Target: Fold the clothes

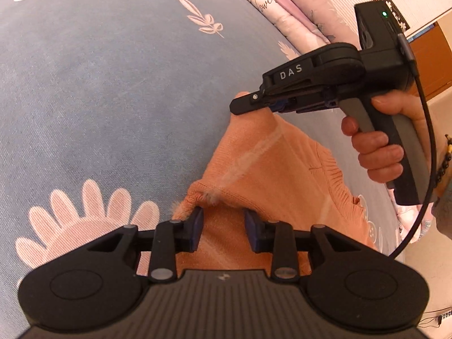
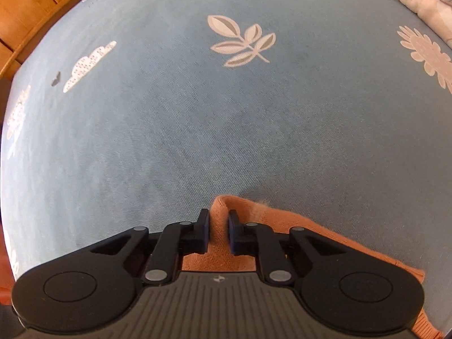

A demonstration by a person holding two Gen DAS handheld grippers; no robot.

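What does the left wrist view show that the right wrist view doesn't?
Only the left wrist view shows the right tool from outside, the hand gripping its handle, a cable, and the orange garment's ruffled edge. Only the right wrist view shows a wooden furniture edge beyond the bed and the right tool's pads straddling a folded corner of the garment. Both show the blue patterned bedsheet and the pale quilt at its far side.
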